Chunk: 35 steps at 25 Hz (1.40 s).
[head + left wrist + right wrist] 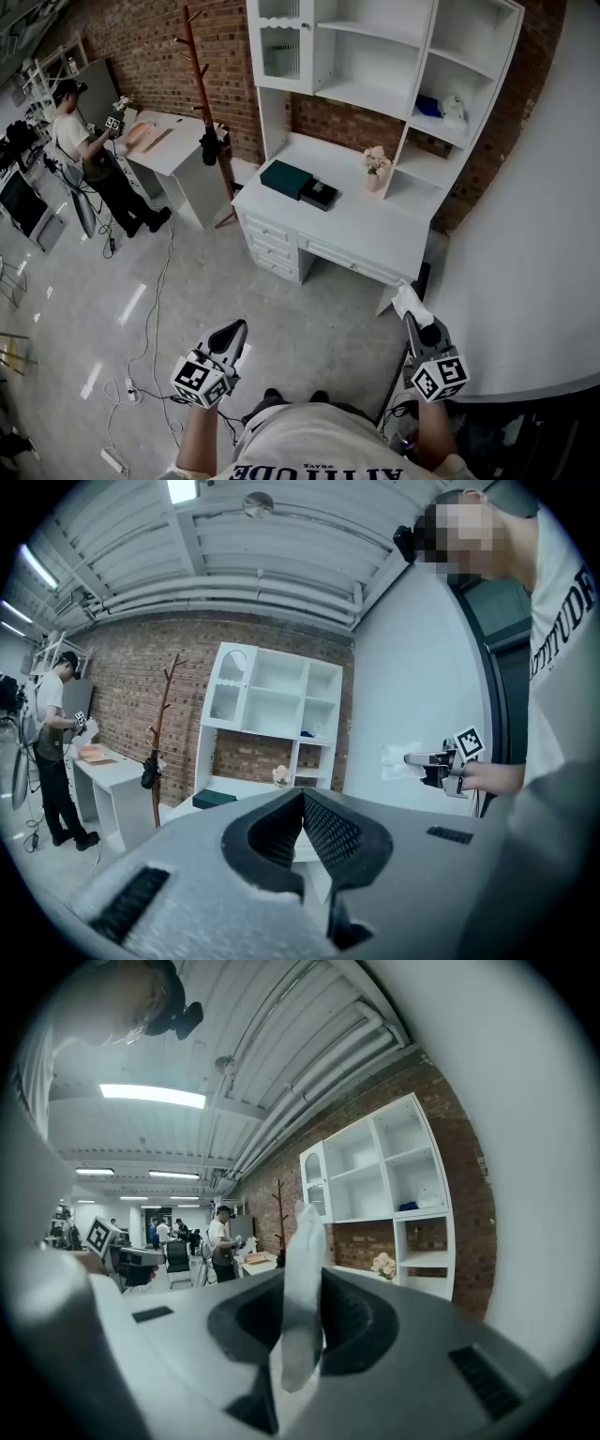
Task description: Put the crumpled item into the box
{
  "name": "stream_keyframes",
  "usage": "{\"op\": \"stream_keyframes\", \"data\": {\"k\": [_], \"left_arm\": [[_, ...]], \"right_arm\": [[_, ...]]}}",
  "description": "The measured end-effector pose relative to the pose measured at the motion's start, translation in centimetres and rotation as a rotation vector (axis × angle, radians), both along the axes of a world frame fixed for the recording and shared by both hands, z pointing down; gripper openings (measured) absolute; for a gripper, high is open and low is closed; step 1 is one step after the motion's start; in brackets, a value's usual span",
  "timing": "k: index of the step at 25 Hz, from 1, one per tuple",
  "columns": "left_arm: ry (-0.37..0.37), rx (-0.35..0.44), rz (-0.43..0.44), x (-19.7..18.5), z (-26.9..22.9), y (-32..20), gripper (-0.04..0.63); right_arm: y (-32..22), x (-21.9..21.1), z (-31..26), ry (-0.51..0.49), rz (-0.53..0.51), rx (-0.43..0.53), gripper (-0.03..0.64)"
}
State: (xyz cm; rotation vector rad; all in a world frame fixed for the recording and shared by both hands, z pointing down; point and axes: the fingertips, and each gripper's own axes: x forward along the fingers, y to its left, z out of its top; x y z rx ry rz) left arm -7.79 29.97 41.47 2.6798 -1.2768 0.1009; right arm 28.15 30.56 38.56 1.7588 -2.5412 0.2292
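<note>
My right gripper (pixel 411 319) is shut on a white crumpled item (pixel 407 301), held in the air in front of the white desk (pixel 361 234). In the right gripper view the crumpled item (pixel 305 1241) stands up between the jaws of the right gripper (pixel 302 1277). A dark green box (pixel 286 178) lies on the desk with a black box (pixel 319 195) beside it. My left gripper (pixel 228 339) hangs lower left over the floor, shut and empty. Across in the left gripper view, its jaws (pixel 302 795) meet at the tip, and the right gripper (pixel 433 759) holds the item (pixel 397 759).
A shelf unit (pixel 394 66) rises behind the desk, with a small flower vase (pixel 376 171) on the desktop. A coat stand (pixel 208 103) is left of it. A person (pixel 89 155) works at another white table (pixel 173 150). Cables (pixel 150 356) trail on the floor. A white wall (pixel 534 253) curves at right.
</note>
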Motion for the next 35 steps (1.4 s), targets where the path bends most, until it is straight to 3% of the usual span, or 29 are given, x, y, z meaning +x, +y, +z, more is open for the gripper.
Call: {"op": "stream_keyframes", "data": {"k": [16, 26, 35], "left_arm": [[-0.036, -0.013, -0.017, 5.2, 1.4, -1.6, 0.026], [-0.031, -0.025, 0.001, 3.9, 2.6, -6.9, 0.026], [-0.059, -0.03, 0.047, 1.4, 2.8, -15.1, 0.026]], "right_arm": [[-2.2, 3.4, 1.4, 0.004, -0.056, -0.001, 0.074], [-7.3, 1.9, 2.2, 0.0, -0.045, -0.015, 0.074], [-14.3, -1.4, 1.8, 0.013, -0.025, -0.029, 0.072]]}}
